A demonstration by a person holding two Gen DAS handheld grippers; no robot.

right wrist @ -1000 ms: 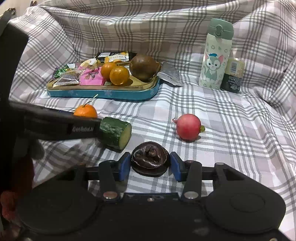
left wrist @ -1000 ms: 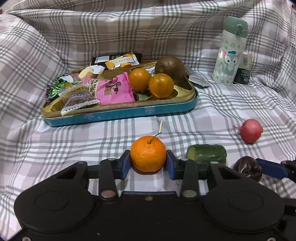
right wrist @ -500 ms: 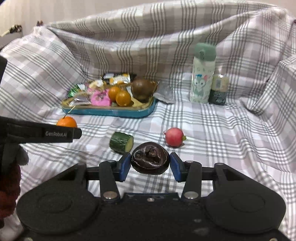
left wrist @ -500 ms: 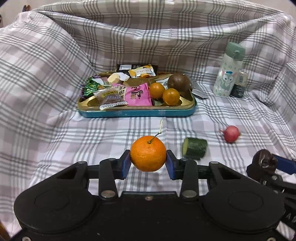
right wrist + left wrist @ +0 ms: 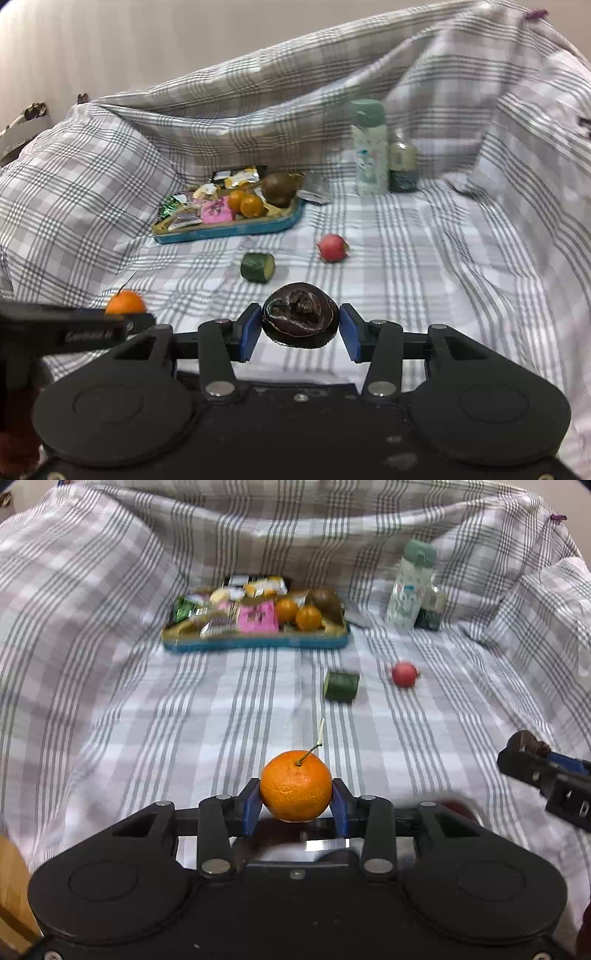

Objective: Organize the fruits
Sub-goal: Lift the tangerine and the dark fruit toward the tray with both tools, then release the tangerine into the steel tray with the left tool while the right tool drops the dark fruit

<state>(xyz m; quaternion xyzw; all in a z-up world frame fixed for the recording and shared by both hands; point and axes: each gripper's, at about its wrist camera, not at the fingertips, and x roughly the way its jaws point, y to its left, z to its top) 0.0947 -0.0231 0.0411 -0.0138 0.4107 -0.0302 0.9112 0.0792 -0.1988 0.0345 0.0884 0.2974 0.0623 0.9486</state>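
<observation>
My left gripper [image 5: 295,806] is shut on a stemmed orange tangerine [image 5: 295,791], held in the air above the checked cloth. My right gripper [image 5: 300,326] is shut on a dark brown wrinkled fruit [image 5: 300,319], also lifted; its tip shows at the right edge of the left wrist view [image 5: 524,751]. Far ahead on the cloth lie a cut cucumber piece [image 5: 341,686] [image 5: 258,267] and a small red fruit [image 5: 405,674] [image 5: 332,247]. Behind them a blue-and-gold tray [image 5: 258,642] [image 5: 236,230] holds two tangerines [image 5: 299,613], a brown round fruit [image 5: 277,187] and snack packets.
A pale green-lidded bottle [image 5: 409,585] [image 5: 368,147] and a small dark jar [image 5: 430,611] [image 5: 402,168] stand right of the tray. The checked cloth rises in folds at the back and both sides. A wooden edge [image 5: 11,886] shows at lower left.
Both grippers have pulled back and up from the cloth with their fruit; the tray, cucumber and red fruit now look much smaller and farther away.
</observation>
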